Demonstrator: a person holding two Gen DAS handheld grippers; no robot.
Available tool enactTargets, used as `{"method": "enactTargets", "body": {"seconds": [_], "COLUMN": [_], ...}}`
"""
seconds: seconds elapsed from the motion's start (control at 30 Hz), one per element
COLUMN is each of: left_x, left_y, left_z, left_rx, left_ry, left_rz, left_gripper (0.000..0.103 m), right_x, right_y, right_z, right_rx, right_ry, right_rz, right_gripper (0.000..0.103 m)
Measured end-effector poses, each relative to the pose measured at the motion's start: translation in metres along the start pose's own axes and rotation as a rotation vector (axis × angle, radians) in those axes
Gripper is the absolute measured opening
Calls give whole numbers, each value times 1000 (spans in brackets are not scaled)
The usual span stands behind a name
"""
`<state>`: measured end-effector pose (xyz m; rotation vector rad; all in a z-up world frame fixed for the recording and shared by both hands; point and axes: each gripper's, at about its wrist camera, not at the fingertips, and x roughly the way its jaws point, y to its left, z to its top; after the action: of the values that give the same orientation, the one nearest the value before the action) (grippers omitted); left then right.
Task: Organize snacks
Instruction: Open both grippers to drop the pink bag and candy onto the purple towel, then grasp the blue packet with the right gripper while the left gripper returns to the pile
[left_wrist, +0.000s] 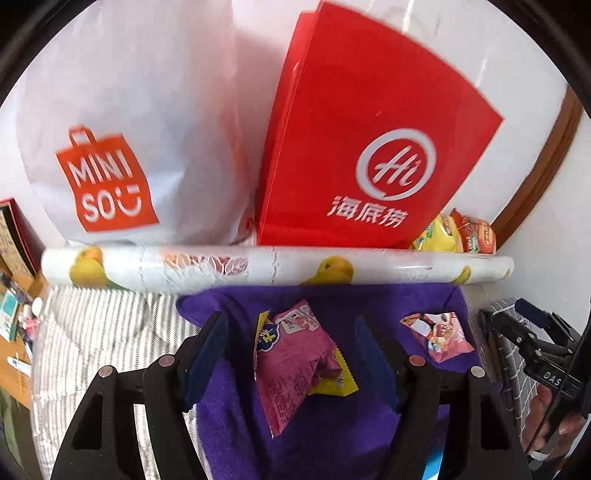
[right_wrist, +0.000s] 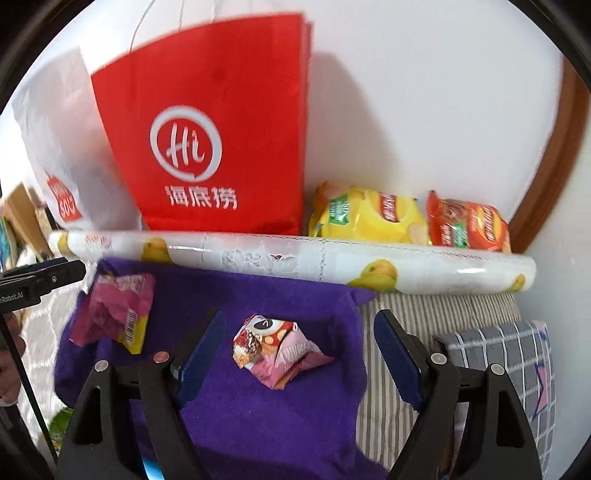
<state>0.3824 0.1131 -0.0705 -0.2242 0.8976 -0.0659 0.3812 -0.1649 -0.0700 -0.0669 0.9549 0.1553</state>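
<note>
A pink and yellow snack packet (left_wrist: 295, 365) lies on a purple cloth (left_wrist: 332, 435), between the fingers of my open left gripper (left_wrist: 291, 332); it also shows in the right wrist view (right_wrist: 114, 314). A smaller crumpled pink packet (right_wrist: 277, 350) lies on the cloth (right_wrist: 258, 417) between the fingers of my open right gripper (right_wrist: 299, 328); it shows in the left wrist view (left_wrist: 437, 334) too. Neither gripper holds anything. A red Haidilao bag (left_wrist: 365, 140) and a white Miniso bag (left_wrist: 122, 122) stand against the wall behind.
A rolled white sheet with yellow fruit prints (left_wrist: 273, 269) lies across, between the cloth and the bags. A yellow chip bag (right_wrist: 365, 216) and an orange chip bag (right_wrist: 469, 225) lie by the wall. Striped bedding (left_wrist: 92, 350) and a checked cloth (right_wrist: 509, 354) flank the purple cloth.
</note>
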Motion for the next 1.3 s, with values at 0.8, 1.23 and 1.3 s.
{"method": "enactTargets", "body": {"seconds": [0.8, 1.23, 1.3], "left_x": [-140, -160, -161], "left_y": [-6, 5, 9], "left_z": [-108, -167, -174], "left_rx": [31, -50, -63], "left_ry": [-14, 5, 9], "left_rz": [9, 23, 23], "left_gripper": [70, 70, 70], "right_x": [-137, -130, -122], "right_y": [13, 24, 28], "right_z": [-119, -220, -233], "right_rx": [72, 121, 126], "right_ry": [9, 158, 196], "right_rz": [61, 85, 98], "right_gripper": [78, 78, 78]}}
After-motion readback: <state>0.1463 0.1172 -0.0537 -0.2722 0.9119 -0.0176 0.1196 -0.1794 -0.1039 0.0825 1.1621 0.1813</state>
